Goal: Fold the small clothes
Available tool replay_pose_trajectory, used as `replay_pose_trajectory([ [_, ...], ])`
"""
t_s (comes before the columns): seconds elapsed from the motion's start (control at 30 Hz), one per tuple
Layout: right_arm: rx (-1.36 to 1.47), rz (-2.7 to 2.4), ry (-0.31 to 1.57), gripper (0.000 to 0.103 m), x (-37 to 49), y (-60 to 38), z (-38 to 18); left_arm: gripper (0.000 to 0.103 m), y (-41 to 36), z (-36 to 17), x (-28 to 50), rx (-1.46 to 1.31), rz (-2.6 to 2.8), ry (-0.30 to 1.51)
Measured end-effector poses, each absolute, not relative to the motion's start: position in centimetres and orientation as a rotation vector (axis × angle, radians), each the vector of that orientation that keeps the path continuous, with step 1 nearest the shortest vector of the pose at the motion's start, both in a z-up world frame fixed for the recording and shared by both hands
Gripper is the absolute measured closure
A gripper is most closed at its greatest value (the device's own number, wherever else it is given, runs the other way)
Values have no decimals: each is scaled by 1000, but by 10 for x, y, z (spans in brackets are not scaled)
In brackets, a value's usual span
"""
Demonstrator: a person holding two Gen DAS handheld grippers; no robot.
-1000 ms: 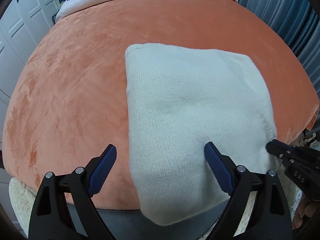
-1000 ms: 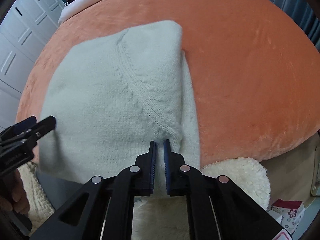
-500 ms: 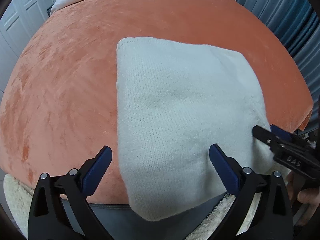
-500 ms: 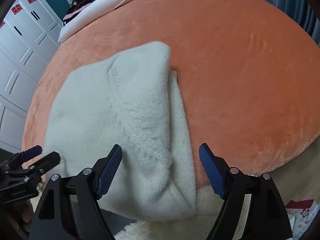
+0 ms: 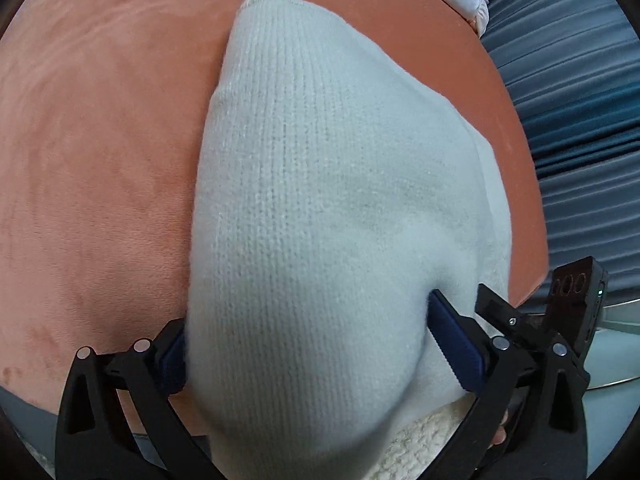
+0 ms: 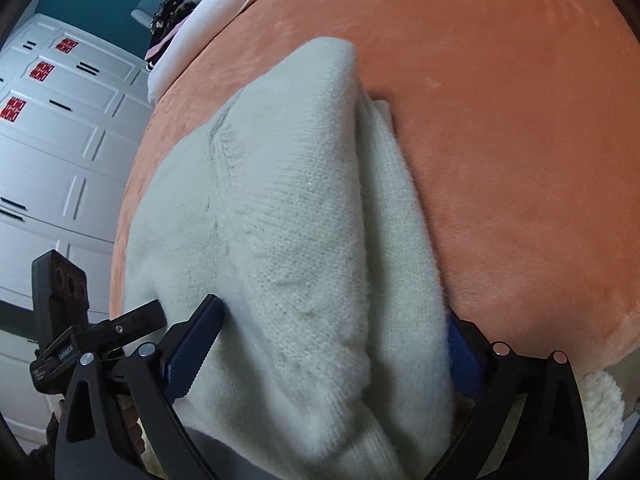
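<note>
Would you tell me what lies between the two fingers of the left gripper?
The near end of the folded cream sweater fills the left gripper, jaws open, seen in the left wrist view.

Folded sweater [image 5: 320, 220] hides both left pads' tips; its near edge cut off

Folded cream knit [image 6: 288, 240] between wide-spread right gripper [image 6: 324, 356] pads, on orange cover [image 6: 500, 160]
</note>
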State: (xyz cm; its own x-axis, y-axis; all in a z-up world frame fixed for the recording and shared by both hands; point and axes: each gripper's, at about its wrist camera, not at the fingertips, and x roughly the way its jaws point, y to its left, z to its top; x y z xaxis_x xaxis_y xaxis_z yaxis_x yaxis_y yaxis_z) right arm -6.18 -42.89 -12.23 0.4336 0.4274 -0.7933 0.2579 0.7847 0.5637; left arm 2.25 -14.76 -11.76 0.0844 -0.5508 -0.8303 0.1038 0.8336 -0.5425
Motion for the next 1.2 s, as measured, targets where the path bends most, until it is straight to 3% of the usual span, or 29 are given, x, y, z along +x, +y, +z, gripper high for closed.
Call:
replay_pose_trajectory([
  [0.17, 770, 168, 1118, 5, -50, -429, -127, 5, -150, -123, 26, -419, -556, 1409],
  [0.2, 772, 162, 1120, 15, -50, -428, -125, 5, -151, -121, 26, -410, -553, 1414],
  [0.23, 777, 156, 1121, 34, -51, -428, -121, 7, -154, -118, 27, -395, -544, 1420],
  [0.3, 811, 144, 1081, 60, -56, -429, -106, 18, -160, -105, 28, -371, -525, 1413],
  [0.37, 767, 121, 1023, 66, -64, -422, -77, 26, -164, -85, 26, -331, -538, 1379],
  [0.57, 674, 104, 826, 67, -82, -398, 19, 31, -151, -6, 22, -354, -641, 1215],
  [0.77, 534, 197, 590, 67, -76, -356, 135, 31, -110, 110, 18, -334, -742, 936],
  [0.9, 530, 294, 496, 65, -55, -329, 175, 26, -70, 170, 22, -300, -737, 789],
  [0.97, 545, 310, 502, 62, -31, -315, 167, 20, -52, 174, 34, -283, -709, 760],
  [1.07, 576, 327, 564, 45, 4, -300, 116, 6, -35, 141, 62, -229, -594, 780],
  [1.13, 588, 246, 665, 40, 26, -294, 54, 6, -23, 91, 81, -188, -525, 840],
  [1.2, 632, 124, 858, 44, 35, -291, -13, 10, -2, 36, 96, -181, -405, 960],
])
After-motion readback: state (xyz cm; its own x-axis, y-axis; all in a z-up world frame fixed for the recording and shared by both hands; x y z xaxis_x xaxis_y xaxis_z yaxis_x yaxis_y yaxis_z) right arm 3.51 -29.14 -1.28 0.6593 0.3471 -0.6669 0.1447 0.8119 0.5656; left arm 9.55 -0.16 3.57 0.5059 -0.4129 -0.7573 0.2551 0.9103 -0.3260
